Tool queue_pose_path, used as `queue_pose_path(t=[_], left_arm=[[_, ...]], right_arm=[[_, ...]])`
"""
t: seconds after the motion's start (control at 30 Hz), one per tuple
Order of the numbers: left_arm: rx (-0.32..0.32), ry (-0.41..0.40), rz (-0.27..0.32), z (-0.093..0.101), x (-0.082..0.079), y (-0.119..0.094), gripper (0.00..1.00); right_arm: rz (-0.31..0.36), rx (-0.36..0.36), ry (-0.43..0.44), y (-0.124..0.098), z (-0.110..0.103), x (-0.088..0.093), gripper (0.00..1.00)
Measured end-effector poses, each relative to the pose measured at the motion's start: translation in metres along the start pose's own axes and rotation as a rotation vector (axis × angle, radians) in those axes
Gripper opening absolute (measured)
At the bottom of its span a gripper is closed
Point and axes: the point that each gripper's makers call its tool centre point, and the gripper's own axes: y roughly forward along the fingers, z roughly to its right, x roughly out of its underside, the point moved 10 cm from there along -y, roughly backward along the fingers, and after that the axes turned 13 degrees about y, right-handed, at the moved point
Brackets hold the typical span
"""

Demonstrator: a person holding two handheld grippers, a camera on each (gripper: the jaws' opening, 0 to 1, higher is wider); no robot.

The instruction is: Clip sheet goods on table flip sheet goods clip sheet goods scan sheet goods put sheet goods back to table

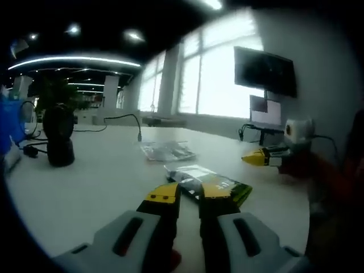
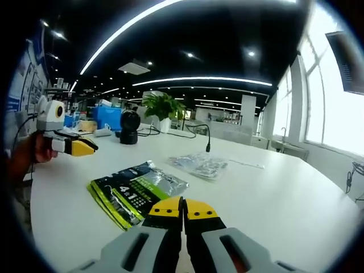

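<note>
A green and black sheet packet [image 1: 211, 183] lies flat on the white table [image 1: 85, 187], just beyond my left gripper [image 1: 190, 196], whose jaws stand a narrow gap apart with nothing between them. In the right gripper view the same packet [image 2: 135, 190] lies ahead and left of my right gripper [image 2: 183, 209], whose jaws are pressed together and empty. The right gripper [image 1: 255, 158] also hovers over the table at the right of the left gripper view. The left gripper [image 2: 85, 147] is held by a hand at the left of the right gripper view.
A clear packet [image 1: 168, 151] lies further out on the table [image 2: 273, 199], also seen as the clear packet [image 2: 199, 165]. A black device on a stand [image 1: 58, 136] with a cable [image 1: 128, 118] is at the far left. A monitor [image 1: 264, 71] hangs on the wall.
</note>
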Motion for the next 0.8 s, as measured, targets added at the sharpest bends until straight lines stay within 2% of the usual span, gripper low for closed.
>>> queue_pose_path(t=[0.07,0.37,0.53,0.67,0.8], left_arm=[[-0.002,0.027,-0.01,0.001,-0.001,0.002,0.06],[0.01,0.031,-0.024,-0.001,-0.004,0.012,0.06],[0.031,-0.029,-0.034,-0.003,-0.001,0.019,0.06],[0.029,-0.046,-0.042,-0.006,-0.002,0.023,0.06],[0.03,-0.079,-0.047,-0.01,-0.004,0.027,0.06]], right_arm=[[0.001,-0.012,-0.005,0.001,-0.003,-0.001,0.0],[-0.028,-0.031,0.011,0.012,-0.011,-0.002,0.0],[-0.035,-0.03,0.003,0.017,-0.013,-0.005,0.0],[-0.048,-0.031,-0.018,0.02,-0.016,-0.005,0.0],[-0.084,-0.023,-0.041,0.024,-0.017,-0.004,0.0]])
